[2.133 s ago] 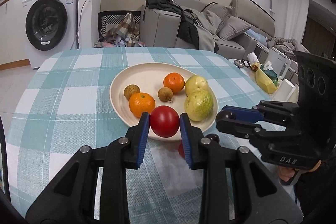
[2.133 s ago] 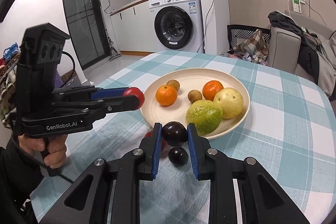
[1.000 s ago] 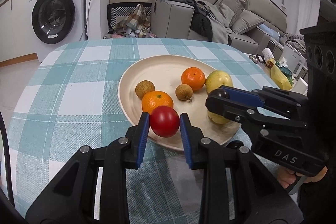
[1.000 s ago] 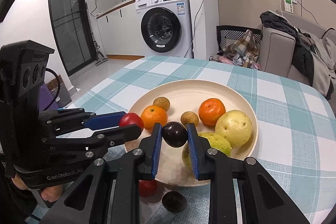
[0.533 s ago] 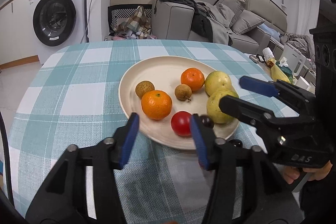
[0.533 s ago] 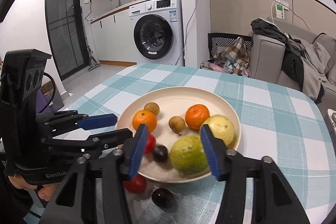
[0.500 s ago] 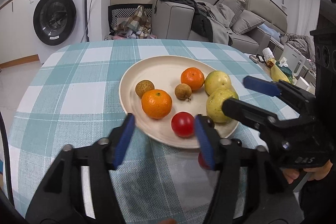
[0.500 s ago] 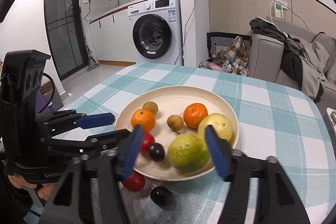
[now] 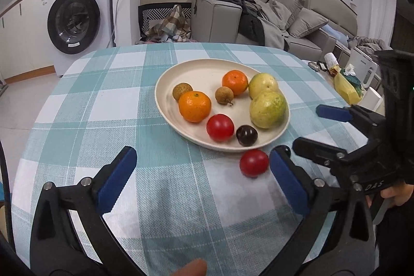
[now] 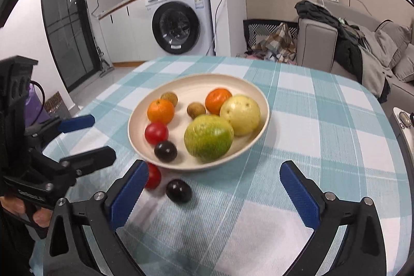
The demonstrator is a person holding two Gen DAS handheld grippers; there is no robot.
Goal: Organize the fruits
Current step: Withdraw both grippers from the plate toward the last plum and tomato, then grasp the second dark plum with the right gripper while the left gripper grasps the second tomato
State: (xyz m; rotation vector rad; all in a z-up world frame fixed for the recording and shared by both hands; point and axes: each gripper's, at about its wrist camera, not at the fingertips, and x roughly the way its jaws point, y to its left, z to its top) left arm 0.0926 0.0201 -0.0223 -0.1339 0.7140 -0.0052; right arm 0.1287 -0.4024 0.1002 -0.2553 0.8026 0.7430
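- Left gripper and right gripper: both released, empty.
- Small red round tomato lies just inside left gripper's right finger; centre jaws first.
- Dark round plum sits between right jaws: advance, clench gently.

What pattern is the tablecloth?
Teal-and-white check tablecloth, clearest in the left wrist view.

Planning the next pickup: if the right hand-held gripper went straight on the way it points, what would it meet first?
Probably the near rim of the plate, then the green fruit. The right hand-held gripper is open; the dark plum on the tablecloth lies left of its centre line. Depth is uncertain.
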